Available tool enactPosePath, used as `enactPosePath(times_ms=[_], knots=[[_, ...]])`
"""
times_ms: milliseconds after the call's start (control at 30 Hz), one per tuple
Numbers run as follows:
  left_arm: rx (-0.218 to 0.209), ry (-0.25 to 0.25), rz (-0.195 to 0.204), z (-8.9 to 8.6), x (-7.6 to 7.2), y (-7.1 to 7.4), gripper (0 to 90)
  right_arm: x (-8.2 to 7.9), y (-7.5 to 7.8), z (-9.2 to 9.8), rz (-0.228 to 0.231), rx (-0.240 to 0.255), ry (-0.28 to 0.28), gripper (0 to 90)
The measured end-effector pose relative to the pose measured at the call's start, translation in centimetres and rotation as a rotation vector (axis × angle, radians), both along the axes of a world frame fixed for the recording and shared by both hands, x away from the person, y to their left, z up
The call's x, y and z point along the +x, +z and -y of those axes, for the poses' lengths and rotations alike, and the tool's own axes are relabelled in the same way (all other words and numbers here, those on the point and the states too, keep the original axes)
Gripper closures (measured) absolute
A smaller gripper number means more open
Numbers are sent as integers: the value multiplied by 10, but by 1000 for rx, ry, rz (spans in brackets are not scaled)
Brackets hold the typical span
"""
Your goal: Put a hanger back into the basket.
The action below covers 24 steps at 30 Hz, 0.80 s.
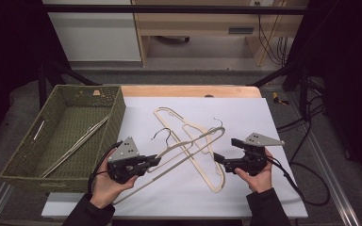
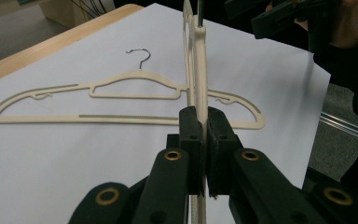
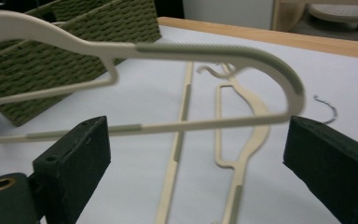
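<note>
The left tongs (image 1: 152,161) clamp the raised hanger (image 1: 188,143); the right tongs (image 1: 224,150) gape. Held at one end, it could swing and snag the flat hanger (image 1: 202,155) on the surface.

The high view looks forward and down from above the person's side of the table (image 1: 188,90), while each gripper view sits low and close behind its own black jaws, all three sharing the cream hangers (image 1: 191,141) (image 2: 121,100) (image 3: 235,140) on the white sheet (image 1: 245,113).
</note>
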<state>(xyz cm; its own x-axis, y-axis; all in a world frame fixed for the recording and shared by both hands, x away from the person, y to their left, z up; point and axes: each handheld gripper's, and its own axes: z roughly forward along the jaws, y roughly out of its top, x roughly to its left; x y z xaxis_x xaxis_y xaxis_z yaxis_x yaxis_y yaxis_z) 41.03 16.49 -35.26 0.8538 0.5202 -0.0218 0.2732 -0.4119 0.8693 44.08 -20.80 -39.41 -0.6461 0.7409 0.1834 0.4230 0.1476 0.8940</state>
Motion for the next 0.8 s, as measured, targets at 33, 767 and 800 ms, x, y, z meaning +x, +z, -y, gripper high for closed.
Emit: enactPosePath(times_ms=[33,767,800], knots=[[-2,2,6,0,-1,2,869,0,-1,3,1,-2,-18,72],[-23,88,114,-52,18,94,869,-3,0,14,2,14,-47,48],[-22,98,118,-57,20,98,869,-3,0,14,0,15,-47,48]])
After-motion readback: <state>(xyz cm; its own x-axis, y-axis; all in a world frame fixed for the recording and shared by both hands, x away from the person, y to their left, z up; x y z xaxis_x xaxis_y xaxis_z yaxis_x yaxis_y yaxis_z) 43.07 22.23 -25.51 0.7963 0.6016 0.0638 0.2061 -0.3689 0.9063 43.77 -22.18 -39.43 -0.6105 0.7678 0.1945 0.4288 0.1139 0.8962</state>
